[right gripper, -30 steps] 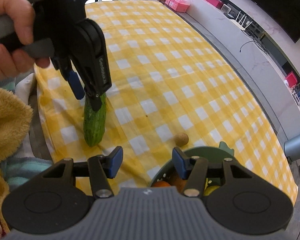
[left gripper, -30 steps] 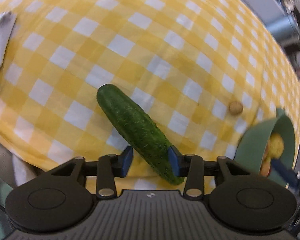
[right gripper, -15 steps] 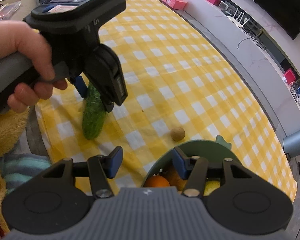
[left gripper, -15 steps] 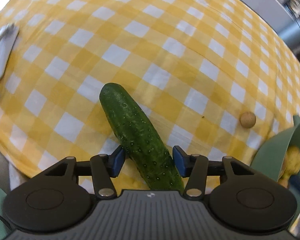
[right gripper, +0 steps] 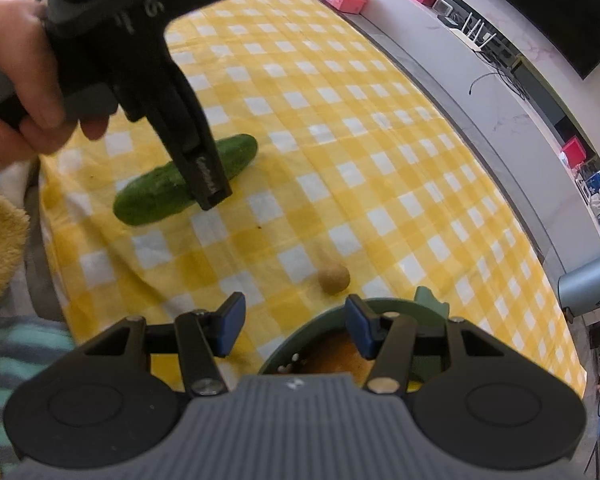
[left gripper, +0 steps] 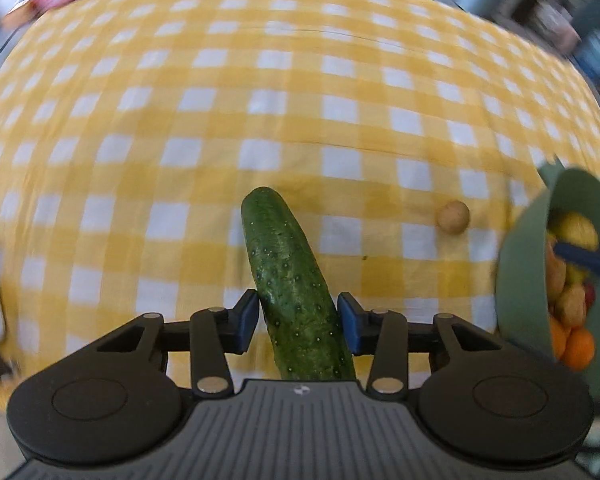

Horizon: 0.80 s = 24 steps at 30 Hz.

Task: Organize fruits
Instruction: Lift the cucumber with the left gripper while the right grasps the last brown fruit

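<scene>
Left gripper [left gripper: 298, 322]: jaws closing around the cucumber [left gripper: 290, 280]; small gaps are seen beside both pads, so no grip yet.
Cucumber: laid on the yellow checked cloth [left gripper: 204, 128], near the left edge.
Writing: white lettering on the finger [right gripper: 204, 178] is blurred, unreadable.
Round fruit [right gripper: 333, 277]: right of the cucumber, just beside the bowl [right gripper: 300, 340].
Right gripper [right gripper: 296, 330]: parted, empty, over the bowl rim.
Left view only: 1 bowl interior with oranges [left gripper: 576, 346].
Right view only: hand [right gripper: 18, 80] on the handle.

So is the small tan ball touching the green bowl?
Apart. In the right wrist view the small tan ball sits on the cloth with checked fabric showing between it and the green bowl rim.
</scene>
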Motion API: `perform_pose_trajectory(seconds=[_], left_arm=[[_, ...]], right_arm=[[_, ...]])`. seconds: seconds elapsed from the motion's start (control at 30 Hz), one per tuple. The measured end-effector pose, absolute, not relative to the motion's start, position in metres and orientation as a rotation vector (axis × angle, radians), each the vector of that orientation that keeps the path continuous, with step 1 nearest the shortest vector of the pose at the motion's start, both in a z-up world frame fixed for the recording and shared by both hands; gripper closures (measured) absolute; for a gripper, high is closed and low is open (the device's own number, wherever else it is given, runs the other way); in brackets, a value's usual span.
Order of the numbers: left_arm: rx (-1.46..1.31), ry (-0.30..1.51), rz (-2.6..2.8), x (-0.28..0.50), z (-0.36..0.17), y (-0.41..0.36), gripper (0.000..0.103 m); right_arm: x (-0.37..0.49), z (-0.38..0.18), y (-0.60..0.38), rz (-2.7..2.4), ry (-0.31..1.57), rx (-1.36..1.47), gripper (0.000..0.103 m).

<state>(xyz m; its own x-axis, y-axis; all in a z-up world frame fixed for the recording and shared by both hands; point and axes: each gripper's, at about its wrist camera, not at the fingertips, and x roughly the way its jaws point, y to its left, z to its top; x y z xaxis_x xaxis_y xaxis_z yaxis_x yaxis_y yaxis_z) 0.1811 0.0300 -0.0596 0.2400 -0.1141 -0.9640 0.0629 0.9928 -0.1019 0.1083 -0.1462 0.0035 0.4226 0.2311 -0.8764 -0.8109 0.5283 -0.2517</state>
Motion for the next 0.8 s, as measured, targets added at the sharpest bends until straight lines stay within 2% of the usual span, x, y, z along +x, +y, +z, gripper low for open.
perform_pose_trajectory(seconds=[0.2,0.4,0.53,0.6,0.8], left_arm=[[0.123,1.349,-0.218,0.186,-0.07,0.025,0.057],[0.171,1.364,-0.273,0.183,-0.077,0.03,0.059],[0.201,1.343,-0.313,0.182,-0.078,0.028,0.057],[0.204,1.317,-0.315,0.183,-0.079,0.029,0.052],[0.181,1.258,-0.325,0.18,-0.079,0.035,0.051]], right_arm=[[0.128,-0.002,-0.144,0.72,0.917,-0.744,0.051],[0.145,-0.01,-0.136,0.727,0.931,-0.758,0.051],[0.157,-0.016,-0.131,0.737,0.945,-0.775,0.051],[0.164,-0.019,-0.129,0.734,0.969,-0.774,0.051],[0.184,-0.033,-0.126,0.743,1.037,-0.767,0.056]])
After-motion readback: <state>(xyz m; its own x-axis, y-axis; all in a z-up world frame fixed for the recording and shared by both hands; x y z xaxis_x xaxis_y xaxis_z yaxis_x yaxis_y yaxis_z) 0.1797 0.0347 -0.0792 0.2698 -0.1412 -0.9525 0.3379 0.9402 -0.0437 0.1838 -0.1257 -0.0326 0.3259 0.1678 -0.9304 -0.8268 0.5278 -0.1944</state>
